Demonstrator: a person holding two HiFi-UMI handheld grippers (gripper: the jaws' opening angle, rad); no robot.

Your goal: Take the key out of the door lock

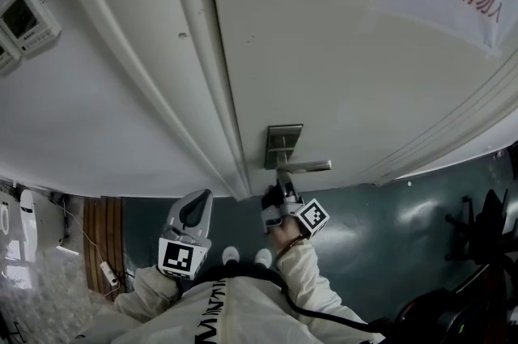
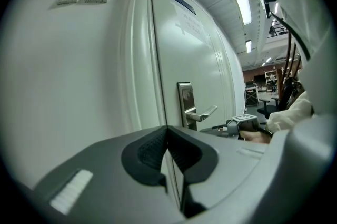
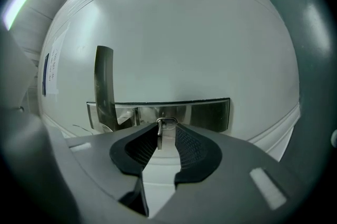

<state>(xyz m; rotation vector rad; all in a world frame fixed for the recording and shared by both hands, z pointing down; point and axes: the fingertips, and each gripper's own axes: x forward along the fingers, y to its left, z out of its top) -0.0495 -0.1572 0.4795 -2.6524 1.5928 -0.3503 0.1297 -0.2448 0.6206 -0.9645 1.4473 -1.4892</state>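
One key (image 3: 161, 136) between right hand-held gripper (image 3: 167, 126)

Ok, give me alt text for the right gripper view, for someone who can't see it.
A key sticks out of a steel lock plate on a white door, between two dark jaws that stand apart around it. The handle stands upright in the picture at the plate's left end.

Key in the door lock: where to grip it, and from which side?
Grip the key by its flat head, pads on its two broad faces, coming straight at the lock plate. It juts out edge-on between the right gripper's open jaws.
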